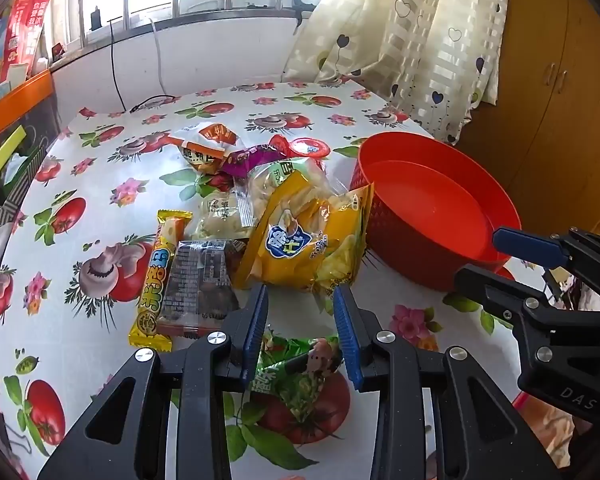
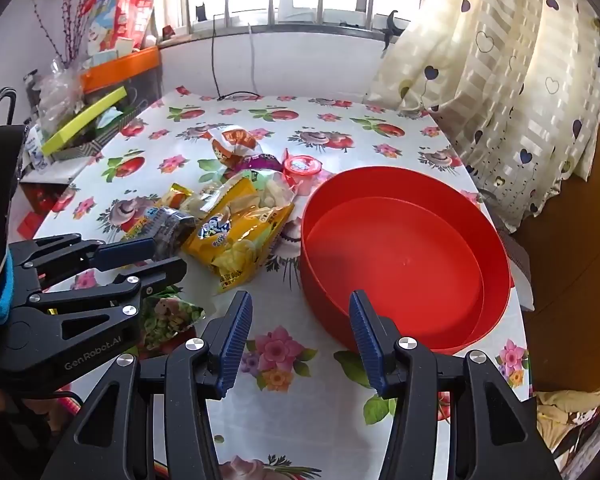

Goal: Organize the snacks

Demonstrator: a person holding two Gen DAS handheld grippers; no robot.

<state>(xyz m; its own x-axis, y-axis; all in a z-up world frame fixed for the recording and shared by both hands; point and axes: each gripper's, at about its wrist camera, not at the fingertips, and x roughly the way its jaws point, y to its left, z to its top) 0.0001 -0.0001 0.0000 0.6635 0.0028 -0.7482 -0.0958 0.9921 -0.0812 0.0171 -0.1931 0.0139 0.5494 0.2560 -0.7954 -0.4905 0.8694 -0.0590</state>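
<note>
A pile of snacks lies mid-table: a yellow chips bag (image 1: 308, 240) (image 2: 236, 240), a dark packet (image 1: 200, 280), a yellow bar (image 1: 160, 272), an orange-white packet (image 1: 208, 144) and a red-lidded cup (image 1: 310, 148) (image 2: 302, 166). Right of the pile stands a red bowl (image 1: 440, 208) (image 2: 400, 248) with nothing in it. My left gripper (image 1: 301, 288) (image 2: 169, 254) is low over the near table, its blue pads closed against a crumpled green snack packet (image 1: 300, 372) (image 2: 168, 316). My right gripper (image 2: 299, 294) (image 1: 478, 256) hangs open at the bowl's near rim, holding nothing.
The round table wears a tomato-and-flower cloth (image 2: 284, 360). A heart-print curtain (image 2: 500, 80) hangs at the back right beside a wooden cabinet (image 1: 560, 100). Boxes and an orange tray (image 2: 120, 68) crowd the left edge. A cable (image 1: 116, 76) trails from the windowsill.
</note>
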